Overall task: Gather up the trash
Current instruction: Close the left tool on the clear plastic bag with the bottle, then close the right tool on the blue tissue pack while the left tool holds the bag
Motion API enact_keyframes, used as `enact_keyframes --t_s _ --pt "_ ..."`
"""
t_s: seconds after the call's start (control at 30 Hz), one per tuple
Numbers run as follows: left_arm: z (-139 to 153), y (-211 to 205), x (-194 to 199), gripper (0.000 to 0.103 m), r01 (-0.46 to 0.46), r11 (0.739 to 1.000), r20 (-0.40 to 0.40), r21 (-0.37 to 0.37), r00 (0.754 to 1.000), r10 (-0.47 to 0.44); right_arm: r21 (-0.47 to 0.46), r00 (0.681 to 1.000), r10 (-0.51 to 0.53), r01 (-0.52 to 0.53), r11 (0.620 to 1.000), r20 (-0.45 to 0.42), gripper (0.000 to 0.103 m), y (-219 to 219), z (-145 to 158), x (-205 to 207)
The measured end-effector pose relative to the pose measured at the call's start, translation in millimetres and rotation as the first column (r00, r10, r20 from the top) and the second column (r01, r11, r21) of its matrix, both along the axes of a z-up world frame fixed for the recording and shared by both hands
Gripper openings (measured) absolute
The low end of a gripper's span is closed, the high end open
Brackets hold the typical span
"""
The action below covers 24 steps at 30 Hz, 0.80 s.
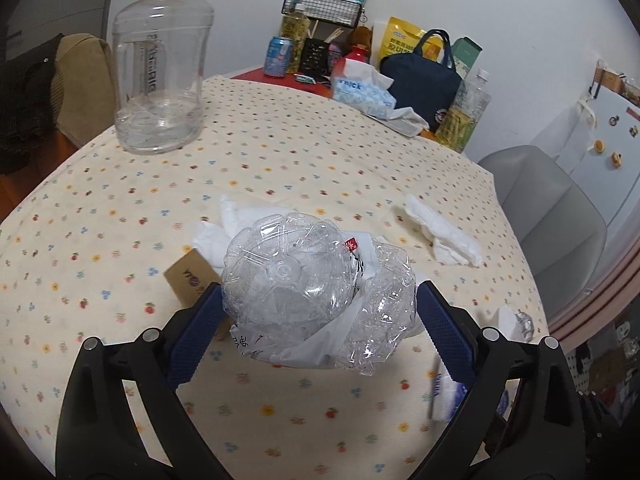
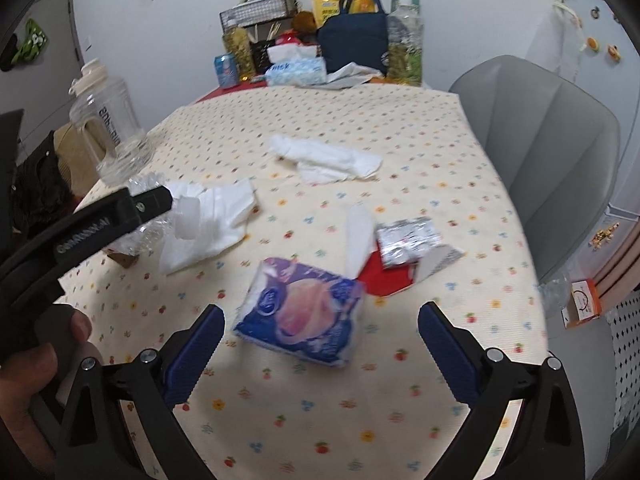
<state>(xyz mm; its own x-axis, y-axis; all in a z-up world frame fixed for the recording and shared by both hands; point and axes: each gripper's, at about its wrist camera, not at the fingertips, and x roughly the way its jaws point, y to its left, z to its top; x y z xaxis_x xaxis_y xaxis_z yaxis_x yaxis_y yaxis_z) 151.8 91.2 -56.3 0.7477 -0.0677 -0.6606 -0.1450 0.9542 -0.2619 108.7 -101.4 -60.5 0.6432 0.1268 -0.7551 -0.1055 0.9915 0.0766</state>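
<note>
Left gripper (image 1: 320,308), jaws spread wide, with a crushed clear bottle (image 1: 316,292) between the blue pads (image 1: 200,332); the bottle touches the left pad's tip, while contact with the right pad cannot be judged, so whether it is actually gripped cannot be told. In the right wrist view this gripper enters from the left edge, level over the table, a hand (image 2: 36,376) on its handle. Right gripper (image 2: 320,332), released and wide apart, hovers over a blue tissue pack (image 2: 300,316), which lies on the tablecloth (image 2: 400,400) between and just ahead of the fingertips, touching neither. Beyond the pack: a red wrapper (image 2: 386,276) under a silver foil packet (image 2: 408,240). Left of these, crumpled tissue (image 2: 212,216) beside the bottle; farther on, a second tissue wad (image 2: 328,158). At the far left stands a large clear jug (image 1: 160,68); clutter lines the wall.
</note>
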Motion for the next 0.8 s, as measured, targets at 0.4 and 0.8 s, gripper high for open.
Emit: enact_keyframes --t_s 0.4,0.8 --pt "-1.2 2.3 -7.6 0.094 0.007 1.000 0.008 -0.004 1.000 -0.007 0.015 0.997 0.045 -0.044 0.999 -0.058 0.042 9.5 -9.8 0.5" --pt "13.2 -19.1 -15.7 0.094 0.048 0.999 0.043 0.011 0.998 -0.048 0.050 0.999 0.018 -0.020 0.999 0.030 0.030 -13.2 25.6 -19.3"
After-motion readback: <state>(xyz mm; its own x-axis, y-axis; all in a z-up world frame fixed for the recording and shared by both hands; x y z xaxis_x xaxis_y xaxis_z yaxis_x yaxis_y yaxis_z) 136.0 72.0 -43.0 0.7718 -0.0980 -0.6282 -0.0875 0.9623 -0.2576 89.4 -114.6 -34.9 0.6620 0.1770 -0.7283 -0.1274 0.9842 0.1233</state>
